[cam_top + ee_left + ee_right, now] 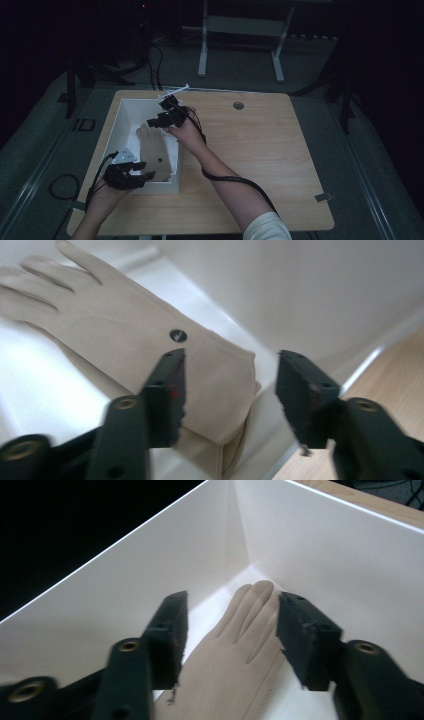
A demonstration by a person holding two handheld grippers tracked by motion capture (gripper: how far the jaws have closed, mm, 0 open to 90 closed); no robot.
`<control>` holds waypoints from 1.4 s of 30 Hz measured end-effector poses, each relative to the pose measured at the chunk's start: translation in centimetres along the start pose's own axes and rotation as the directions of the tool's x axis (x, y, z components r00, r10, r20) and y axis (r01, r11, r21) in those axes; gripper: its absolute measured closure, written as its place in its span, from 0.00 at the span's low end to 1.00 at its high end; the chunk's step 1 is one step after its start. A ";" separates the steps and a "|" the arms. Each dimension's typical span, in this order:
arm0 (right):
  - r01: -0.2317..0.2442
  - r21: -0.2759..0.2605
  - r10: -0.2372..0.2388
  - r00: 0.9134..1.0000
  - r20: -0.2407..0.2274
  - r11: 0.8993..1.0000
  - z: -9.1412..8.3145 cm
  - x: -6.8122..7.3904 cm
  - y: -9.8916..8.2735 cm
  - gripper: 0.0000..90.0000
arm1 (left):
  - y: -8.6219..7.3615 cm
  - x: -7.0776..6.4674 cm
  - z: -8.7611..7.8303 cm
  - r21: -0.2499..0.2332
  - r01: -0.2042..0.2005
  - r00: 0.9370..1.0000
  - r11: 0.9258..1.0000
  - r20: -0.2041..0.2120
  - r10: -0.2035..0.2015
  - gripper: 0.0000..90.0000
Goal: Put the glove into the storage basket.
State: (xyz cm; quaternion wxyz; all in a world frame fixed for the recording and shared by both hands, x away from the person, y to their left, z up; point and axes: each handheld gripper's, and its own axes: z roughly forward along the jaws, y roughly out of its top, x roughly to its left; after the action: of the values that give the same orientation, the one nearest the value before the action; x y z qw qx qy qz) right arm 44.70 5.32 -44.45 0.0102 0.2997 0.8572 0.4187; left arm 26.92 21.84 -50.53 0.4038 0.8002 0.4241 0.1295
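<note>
A: From the high view, what carries everything?

B: A light wooden table (260, 160) with rounded corners and a round grommet hole (238, 105) near its far edge. It stands on grey carpet in a dark room; a pale frame on legs (240, 37) stands beyond the far edge, and cables run over the floor at the left.

A: And on it?

B: A white box (125, 117) along the left edge. A beige glove (152, 152) lies inside, fingers toward the far wall, cuff at the near right corner. The left hand-held gripper (142, 170) sits at the near wall over the cuff; the right hand-held gripper (157, 116) hangs over the fingers.

A: The left gripper view?

B: The jaws stand moderately apart. The glove's (130, 330) cuff lies under and between them, with a small dark button (178, 335) on it, but the pads press on nothing. White box wall (310, 285) behind, wood at the right.

A: The right gripper view?

B: Again moderately open, nothing gripped. The glove's (240, 645) fingers point into the box's (320, 545) far corner, below the jaws.
</note>
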 end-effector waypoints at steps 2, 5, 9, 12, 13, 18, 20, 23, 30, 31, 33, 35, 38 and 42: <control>0.004 -0.018 -0.004 1.000 -0.021 1.000 -0.5 -0.1 -0.2 0.38 | 0.2 -0.1 -0.3 -0.027 0.016 1.000 0.999 -0.020 -0.017 0.36; 0.011 -0.043 -0.013 0.999 -0.053 0.999 -1.5 -0.1 -0.3 0.28 | 0.9 -0.3 -0.8 -0.083 0.061 0.997 0.995 -0.034 -0.064 0.21; 0.025 -0.066 -0.030 0.997 -0.074 0.998 -2.7 0.0 -0.4 0.25 | 1.6 -0.8 -1.5 -0.137 0.054 0.997 0.989 -0.047 -0.061 0.16; 0.061 -0.103 -0.068 0.995 -0.074 0.993 -4.8 0.0 -0.8 0.23 | 2.6 -1.5 -2.3 -0.208 0.064 0.997 0.976 -0.037 -0.073 0.16; 0.065 -0.114 -0.074 0.995 -0.074 0.991 -5.3 0.0 -0.9 0.23 | 2.8 -1.8 -2.5 -0.221 0.063 0.997 0.973 -0.032 -0.072 0.16; 0.085 -0.130 -0.094 0.994 -0.059 0.988 -7.2 -0.2 -1.7 0.22 | 4.0 -3.4 -2.8 -0.253 0.031 0.999 0.967 -0.020 -0.037 0.16; 0.099 -0.131 -0.105 0.994 -0.037 0.986 -8.1 -0.4 -2.2 0.22 | 4.3 -3.9 -2.7 -0.256 0.024 1.000 0.966 -0.012 -0.028 0.16; 0.107 -0.129 -0.112 0.993 -0.031 0.986 -9.2 -0.8 -3.1 0.22 | 5.0 -5.0 -2.4 -0.256 0.003 1.000 0.967 0.012 0.000 0.16; 0.109 -0.131 -0.112 0.994 -0.010 0.985 -11.8 -2.2 -5.4 0.20 | 6.4 -7.2 -1.5 -0.260 -0.027 0.998 0.965 0.055 0.043 0.16; 0.106 -0.129 -0.107 0.994 -0.003 0.986 -12.2 -2.4 -5.8 0.20 | 6.6 -7.5 -1.4 -0.260 -0.032 0.997 0.965 0.061 0.050 0.16; 0.105 -0.131 -0.106 0.994 0.001 0.986 -12.5 -2.7 -6.1 0.20 | 6.8 -7.9 -1.2 -0.261 -0.039 0.996 0.965 0.066 0.058 0.16; 0.094 -0.135 -0.094 0.996 0.011 0.986 -13.4 -3.5 -7.0 0.20 | 7.2 -9.0 -0.8 -0.257 -0.059 0.993 0.965 0.085 0.084 0.16; 0.078 -0.143 -0.076 0.997 0.017 0.987 -14.4 -4.3 -8.1 0.21 | 7.6 -9.9 -0.3 -0.260 -0.075 0.989 0.963 0.105 0.105 0.16; 0.090 -0.140 -0.086 0.996 0.035 0.986 -15.4 -5.1 -9.5 0.21 | 7.8 -11.1 0.7 -0.262 -0.086 0.983 0.961 0.136 0.126 0.16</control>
State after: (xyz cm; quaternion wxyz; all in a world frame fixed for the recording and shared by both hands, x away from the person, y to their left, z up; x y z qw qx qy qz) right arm 39.91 -12.73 -42.55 0.0625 0.2662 0.8375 0.4730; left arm 25.10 10.33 -43.55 0.5268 0.7708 0.3284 0.1432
